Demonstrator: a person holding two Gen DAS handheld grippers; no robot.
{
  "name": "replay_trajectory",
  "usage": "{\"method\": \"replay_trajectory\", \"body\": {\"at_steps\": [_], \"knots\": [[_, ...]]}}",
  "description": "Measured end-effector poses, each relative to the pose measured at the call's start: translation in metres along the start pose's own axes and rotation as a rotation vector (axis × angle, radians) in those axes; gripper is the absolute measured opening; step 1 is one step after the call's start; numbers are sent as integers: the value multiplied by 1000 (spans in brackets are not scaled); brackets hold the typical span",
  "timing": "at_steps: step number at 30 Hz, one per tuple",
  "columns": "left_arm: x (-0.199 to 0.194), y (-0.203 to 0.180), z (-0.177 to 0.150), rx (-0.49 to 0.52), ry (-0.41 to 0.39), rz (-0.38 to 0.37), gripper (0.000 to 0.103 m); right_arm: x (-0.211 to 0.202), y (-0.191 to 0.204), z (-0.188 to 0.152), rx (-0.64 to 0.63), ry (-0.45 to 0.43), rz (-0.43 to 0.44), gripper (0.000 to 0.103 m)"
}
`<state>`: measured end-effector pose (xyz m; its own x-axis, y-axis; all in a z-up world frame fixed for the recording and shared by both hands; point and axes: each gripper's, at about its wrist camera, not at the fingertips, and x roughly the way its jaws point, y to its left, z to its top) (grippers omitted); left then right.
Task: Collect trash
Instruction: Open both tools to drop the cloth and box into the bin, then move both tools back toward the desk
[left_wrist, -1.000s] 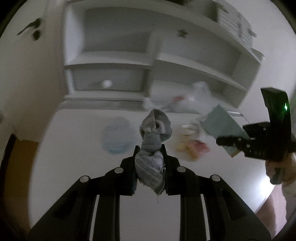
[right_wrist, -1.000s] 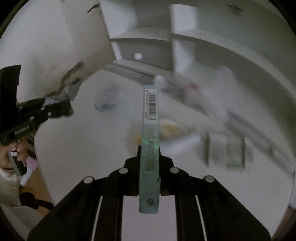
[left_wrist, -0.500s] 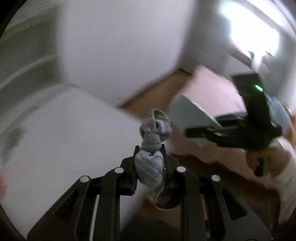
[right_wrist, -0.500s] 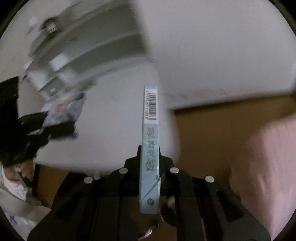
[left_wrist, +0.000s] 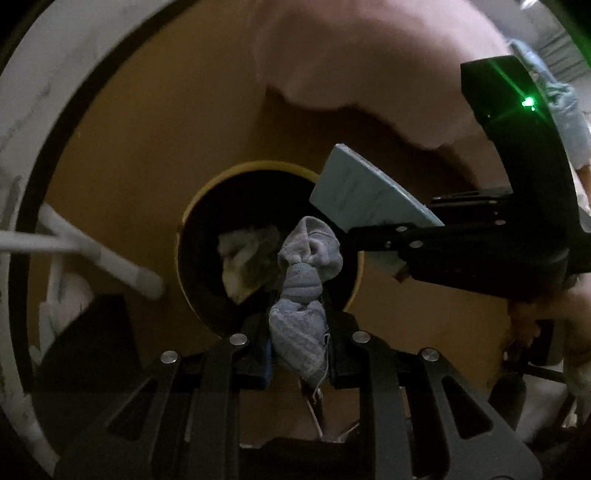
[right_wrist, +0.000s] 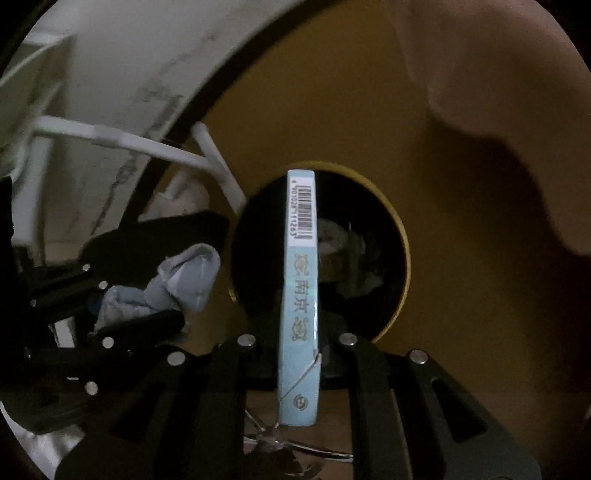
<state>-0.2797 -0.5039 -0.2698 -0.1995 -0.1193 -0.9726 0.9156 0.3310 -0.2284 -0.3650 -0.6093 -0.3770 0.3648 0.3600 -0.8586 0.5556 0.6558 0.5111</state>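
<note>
Swung off the table a second ago to hang over the bin (left_wrist: 354, 288): left gripper (left_wrist: 297, 338) pinching a sock (left_wrist: 299, 295), right gripper (right_wrist: 297, 350) clamping a packet (right_wrist: 300, 288), bin mouth at twelve o'clock, ready for dropping.

A: Left gripper (left_wrist: 297, 325) look?
B: Matte black plastic, two flat arms w/ long cut-out slots, four round silver screws across the top. Bit of blue on the inner edge of one pad.
A: Right gripper (right_wrist: 297, 345)?
B: Same build: black, slotted, four silver screws. Seen from the left cam it's a chunky black block w/ a small green light (left_wrist: 528, 101) on its upright part, tiny screws along the side.
A: Clothing?
B: White sleeve (left_wrist: 576, 369) at frame edge, blurry.
</note>
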Motion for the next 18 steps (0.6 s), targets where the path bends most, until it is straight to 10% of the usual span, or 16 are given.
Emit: {"method": "replay_trajectory", "body": {"at_steps": [8, 9, 11, 18], "knots": [[16, 5, -2, -22, -2, 9, 26, 21, -8, 15, 61, 23, 62, 17], [15, 6, -2, -22, -11, 7, 51, 19, -10, 16, 71, 17, 61, 23], [12, 6, 5, -26, -41, 22, 93, 11, -12, 13, 91, -15, 52, 89], [-14, -6, 0, 11, -163, -12, 94, -60, -16, -4, 105, -179, -84, 92]]}}
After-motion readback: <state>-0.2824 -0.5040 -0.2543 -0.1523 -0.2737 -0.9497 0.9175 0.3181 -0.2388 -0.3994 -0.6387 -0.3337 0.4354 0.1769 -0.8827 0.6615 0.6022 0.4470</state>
